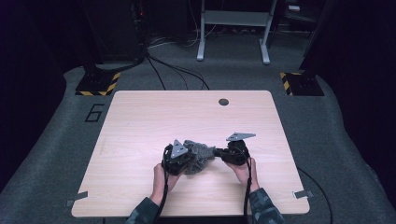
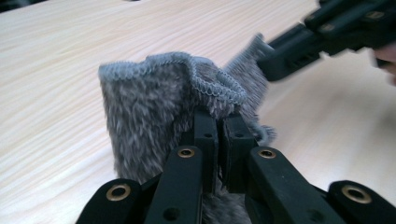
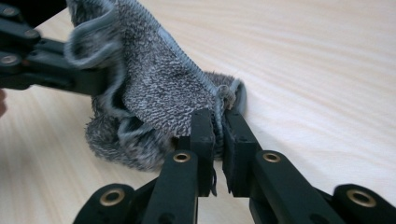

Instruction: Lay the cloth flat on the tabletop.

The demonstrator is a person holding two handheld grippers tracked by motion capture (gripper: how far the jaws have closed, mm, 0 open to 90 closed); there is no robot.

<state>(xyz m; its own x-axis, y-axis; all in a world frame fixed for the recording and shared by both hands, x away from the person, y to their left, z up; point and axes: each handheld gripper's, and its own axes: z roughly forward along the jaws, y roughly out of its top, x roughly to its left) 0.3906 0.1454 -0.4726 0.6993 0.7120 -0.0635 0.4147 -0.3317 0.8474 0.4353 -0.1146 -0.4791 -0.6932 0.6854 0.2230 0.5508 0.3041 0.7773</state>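
Here, lying bunched on the near middle of the pale wooden table (image 1: 140, 121): a grey fuzzy cloth (image 1: 198, 156), held between both grippers.

Closing on it from the left, the left gripper (image 1: 187, 158), jaws pressed nearly together and pinching a fold of the cloth just under its stitched hem. In the left gripper view, standing up as a crumpled ridge in front of the jaws, fluffy side facing the camera.

Clamping the opposite edge, the right gripper (image 1: 219, 153), jaws drawn tight on the hemmed border. In the right gripper view, rising to the upper left, looped side showing, lower part resting on the wood.

Holding each gripper from below, the person's two hands, forearms in dark patterned sleeves (image 1: 264, 207).
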